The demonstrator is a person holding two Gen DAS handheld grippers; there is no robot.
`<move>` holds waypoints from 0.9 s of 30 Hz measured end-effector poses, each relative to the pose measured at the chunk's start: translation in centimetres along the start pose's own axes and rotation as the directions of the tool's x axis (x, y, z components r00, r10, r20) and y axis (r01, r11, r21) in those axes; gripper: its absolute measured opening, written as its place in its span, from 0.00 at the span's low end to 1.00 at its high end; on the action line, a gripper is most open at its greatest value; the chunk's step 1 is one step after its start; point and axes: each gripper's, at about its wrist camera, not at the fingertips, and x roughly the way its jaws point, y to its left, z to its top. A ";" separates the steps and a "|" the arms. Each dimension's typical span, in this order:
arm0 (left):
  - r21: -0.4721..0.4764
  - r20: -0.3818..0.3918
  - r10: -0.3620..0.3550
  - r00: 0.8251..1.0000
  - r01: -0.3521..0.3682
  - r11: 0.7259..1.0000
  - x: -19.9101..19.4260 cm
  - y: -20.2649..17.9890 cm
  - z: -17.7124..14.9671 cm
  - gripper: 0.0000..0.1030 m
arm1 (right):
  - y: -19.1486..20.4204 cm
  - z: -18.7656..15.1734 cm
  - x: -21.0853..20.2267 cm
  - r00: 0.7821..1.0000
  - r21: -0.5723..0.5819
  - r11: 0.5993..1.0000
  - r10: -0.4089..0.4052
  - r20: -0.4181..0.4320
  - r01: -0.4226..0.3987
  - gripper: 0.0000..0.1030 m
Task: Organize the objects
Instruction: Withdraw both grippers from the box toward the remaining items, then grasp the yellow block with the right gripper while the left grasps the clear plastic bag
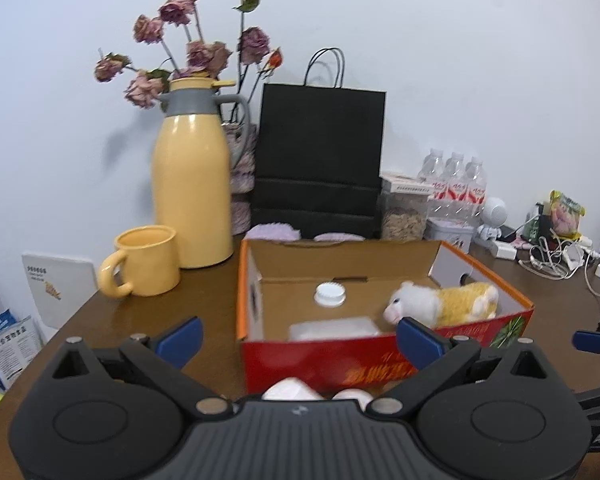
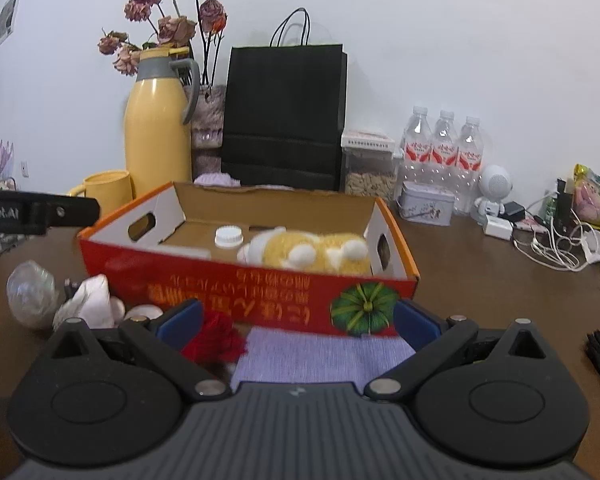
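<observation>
A red cardboard box (image 1: 340, 360) (image 2: 236, 284) lies open on the brown table. Inside it are a yellow-and-white plush toy (image 1: 448, 300) (image 2: 312, 254), a white-capped bottle (image 1: 330, 294) (image 2: 229, 236) and a clear plastic container (image 1: 332, 328). My left gripper (image 1: 299, 342) is open just in front of the box's near wall, over small white objects (image 1: 288, 390). My right gripper (image 2: 298, 324) is open at the box's front wall. A lilac cloth (image 2: 324, 356) with a red tassel (image 2: 216, 340) lies between its fingers, not clamped.
Behind the box stand a yellow flask (image 1: 192, 184), a yellow mug (image 1: 146, 260), dried roses (image 1: 188, 40), a black paper bag (image 1: 320, 160), water bottles (image 2: 444, 148) and a tin (image 2: 426, 202). Cables (image 2: 560, 248) clutter the right. Crumpled plastic (image 2: 32, 292) and tissue (image 2: 88, 300) lie left of the box.
</observation>
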 end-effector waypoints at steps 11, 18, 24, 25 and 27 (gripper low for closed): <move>-0.013 -0.079 0.087 0.993 -0.088 0.996 -1.8 5.4 -2.9 1.00 | 0.4 -3.4 -2.6 0.997 -0.031 1.000 -0.009 -0.082 0.007 1.00; -0.027 -0.144 0.088 0.986 -0.093 0.995 -1.3 7.6 -5.0 1.00 | 0.0 -5.2 -3.4 0.991 -0.029 1.000 0.007 -0.135 -0.011 1.00; -0.050 -0.139 0.050 0.989 -0.058 0.997 -0.9 8.1 -5.2 1.00 | 0.0 -6.3 -3.1 0.984 -0.014 0.999 0.039 -0.176 -0.042 1.00; -0.057 -0.137 0.042 0.990 -0.050 0.997 -0.7 8.1 -5.2 1.00 | 0.1 -6.3 -3.0 0.983 -0.012 0.999 0.046 -0.177 -0.049 1.00; -0.065 -0.138 0.036 0.990 -0.046 0.997 -0.2 8.0 -5.0 1.00 | 0.2 -6.3 -2.8 0.983 -0.008 0.998 0.058 -0.177 -0.060 1.00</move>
